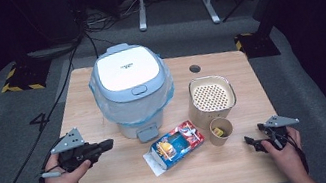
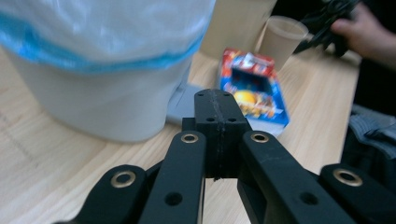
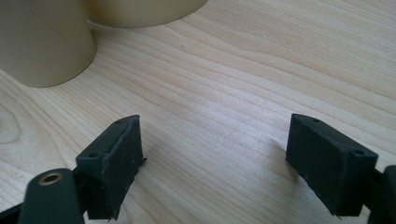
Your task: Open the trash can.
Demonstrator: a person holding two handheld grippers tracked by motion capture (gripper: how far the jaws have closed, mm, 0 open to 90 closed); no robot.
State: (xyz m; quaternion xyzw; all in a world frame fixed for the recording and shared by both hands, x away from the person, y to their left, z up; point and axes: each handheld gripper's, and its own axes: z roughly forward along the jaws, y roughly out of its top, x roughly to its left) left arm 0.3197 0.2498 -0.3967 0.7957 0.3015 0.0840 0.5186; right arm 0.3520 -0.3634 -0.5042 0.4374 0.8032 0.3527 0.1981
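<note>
At frame centre the lidded white bin (image 1: 132,89) stood on the table (image 1: 116,181), the snack box (image 1: 176,145) lay below it, the left gripper (image 1: 108,144) at lower left was pressed together on nothing, and the right gripper (image 1: 249,141) at lower right stood spread, empty, near the paper cup (image 1: 221,131).

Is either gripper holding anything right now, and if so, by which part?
Nothing is held. The left gripper is shut with nothing between its jaws; the right gripper is open over bare table.
</note>
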